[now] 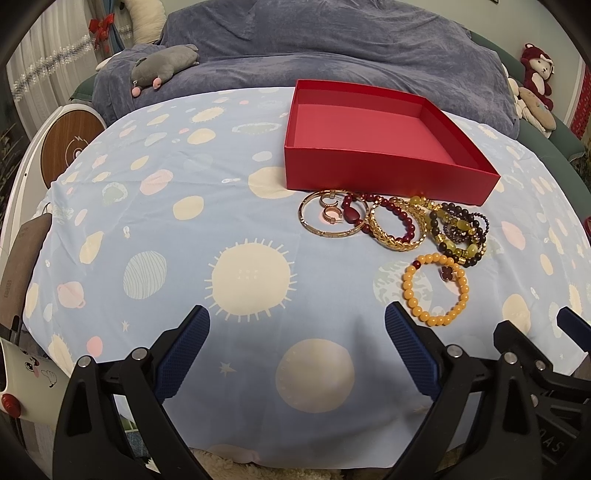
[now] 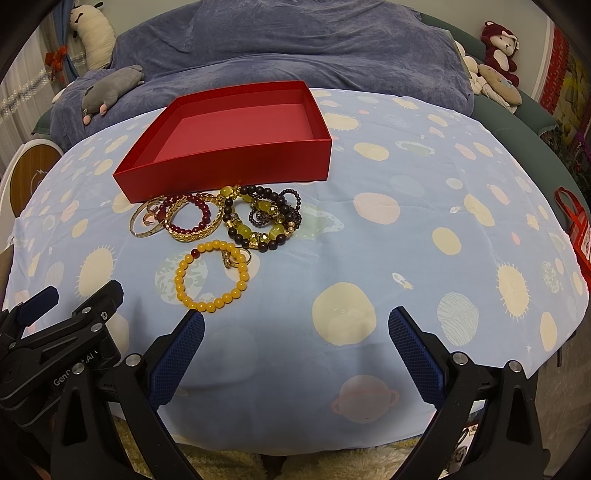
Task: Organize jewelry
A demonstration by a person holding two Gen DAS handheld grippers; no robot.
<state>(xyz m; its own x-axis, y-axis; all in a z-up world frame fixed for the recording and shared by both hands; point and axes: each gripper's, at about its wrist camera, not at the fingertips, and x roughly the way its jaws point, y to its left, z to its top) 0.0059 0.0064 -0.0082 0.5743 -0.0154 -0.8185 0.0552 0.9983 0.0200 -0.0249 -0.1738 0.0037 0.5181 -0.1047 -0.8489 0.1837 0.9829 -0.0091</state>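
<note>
An empty red box (image 1: 388, 173) (image 2: 229, 166) stands on the blue planet-print cloth. Just in front of it lies a cluster of jewelry: a gold bangle (image 1: 334, 230) with small rings inside, a dark red bead bracelet (image 1: 400, 218) (image 2: 199, 218), a gold chain bracelet (image 1: 397, 242), and dark and yellow-green bead bracelets (image 1: 458, 232) (image 2: 258, 225). A yellow bead bracelet (image 1: 436, 290) (image 2: 212, 278) lies nearest. My left gripper (image 1: 297, 321) is open and empty, left of the yellow bracelet. My right gripper (image 2: 295, 325) is open and empty, right of it.
The cloth (image 1: 166, 206) covers a round table. A blue blanket (image 1: 332, 33) with a grey plush (image 1: 162, 68) lies behind. Red plush toys (image 2: 500, 48) sit at the far right. A round wooden-faced device (image 1: 68, 147) stands left. A red bag (image 2: 576, 229) sits at the right edge.
</note>
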